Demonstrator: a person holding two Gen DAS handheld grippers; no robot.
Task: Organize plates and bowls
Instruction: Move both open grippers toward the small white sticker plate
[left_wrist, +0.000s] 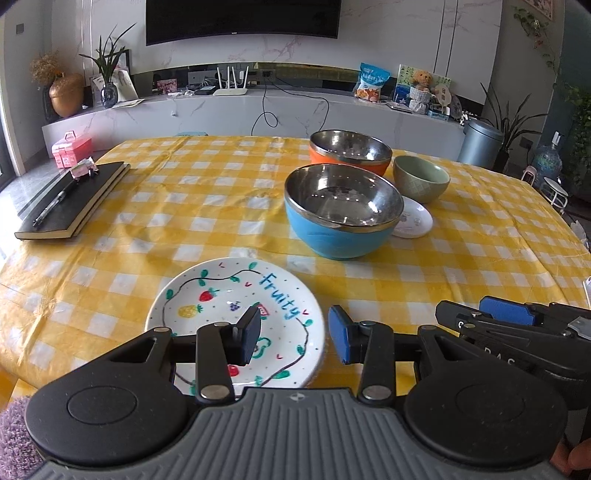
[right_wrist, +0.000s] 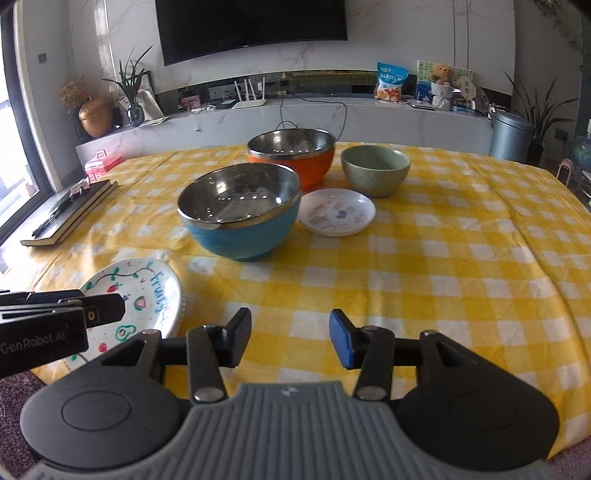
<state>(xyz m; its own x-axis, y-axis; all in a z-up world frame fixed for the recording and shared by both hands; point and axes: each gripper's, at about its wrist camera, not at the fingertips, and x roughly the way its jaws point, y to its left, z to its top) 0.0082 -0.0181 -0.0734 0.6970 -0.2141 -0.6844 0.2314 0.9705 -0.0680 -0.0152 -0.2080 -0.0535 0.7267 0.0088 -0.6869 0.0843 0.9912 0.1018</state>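
A white "Fruity" plate (left_wrist: 225, 306) lies at the table's near edge, also in the right wrist view (right_wrist: 144, 295). My left gripper (left_wrist: 295, 334) is open and empty just above its near right part. A blue steel-lined bowl (left_wrist: 341, 210) (right_wrist: 240, 214) stands mid-table, an orange steel-lined bowl (left_wrist: 349, 151) (right_wrist: 291, 155) behind it, a green ceramic bowl (left_wrist: 421, 177) (right_wrist: 375, 170) to the right, and a small white saucer (left_wrist: 415, 221) (right_wrist: 336, 210) beside the blue bowl. My right gripper (right_wrist: 290, 338) is open and empty over bare cloth, right of the plate.
A yellow checked cloth (right_wrist: 443, 258) covers the table. A black notebook (left_wrist: 74, 199) with a pen and a small clip lies at the far left. A pink box (left_wrist: 70, 147) stands beyond the table. The right gripper shows in the left wrist view (left_wrist: 517, 325).
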